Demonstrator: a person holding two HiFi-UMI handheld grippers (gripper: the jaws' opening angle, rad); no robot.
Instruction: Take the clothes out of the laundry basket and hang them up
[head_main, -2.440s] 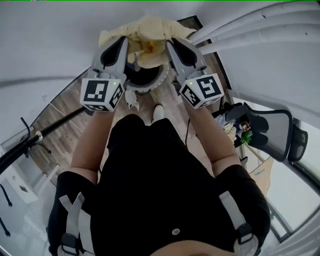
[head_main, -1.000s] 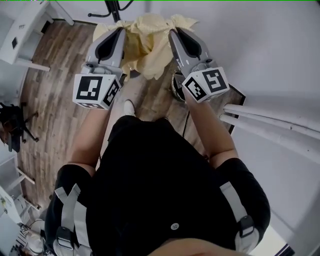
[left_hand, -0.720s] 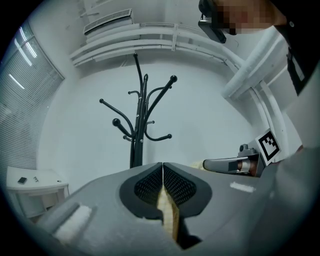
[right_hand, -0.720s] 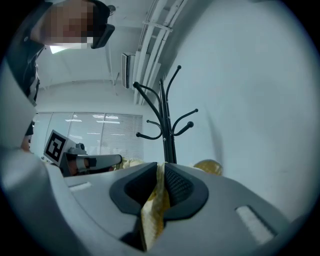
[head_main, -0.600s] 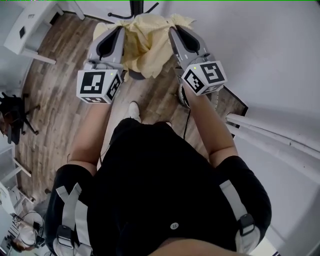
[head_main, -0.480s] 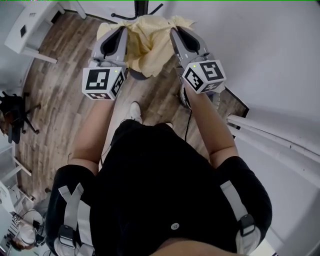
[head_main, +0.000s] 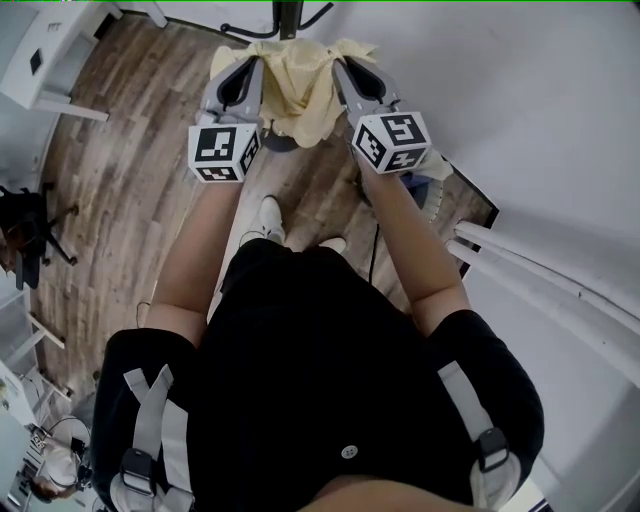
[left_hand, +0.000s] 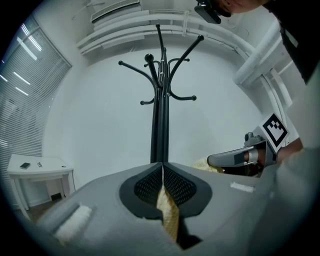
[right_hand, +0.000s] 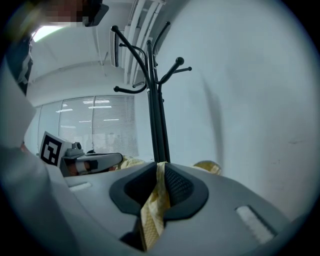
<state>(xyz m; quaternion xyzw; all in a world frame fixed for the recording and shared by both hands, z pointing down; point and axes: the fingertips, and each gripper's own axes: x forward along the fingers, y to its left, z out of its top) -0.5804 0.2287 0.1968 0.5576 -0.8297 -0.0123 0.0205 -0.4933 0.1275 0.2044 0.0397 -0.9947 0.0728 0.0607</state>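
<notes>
head view: left gripper (head_main: 250, 68) and right gripper (head_main: 343, 70) are carrying the yellow garment (head_main: 295, 85) nearer the coat stand (head_main: 291, 18) than a second ago | left gripper view: jaws are pinching garment fabric, stand pole straight ahead | right gripper view: jaws are clamping fabric, hooks sitting ahead and above

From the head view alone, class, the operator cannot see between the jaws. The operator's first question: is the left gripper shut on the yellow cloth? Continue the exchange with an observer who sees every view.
Observer: Yes. The left gripper is shut on a fold of the cloth.
Operator: And the right one?
Observer: The right gripper is shut on the cloth too, and a strip hangs down between its jaws.
Operator: What stands ahead of the grippers?
Observer: A black stand, upright before a white wall, with nothing hung on it.
</notes>
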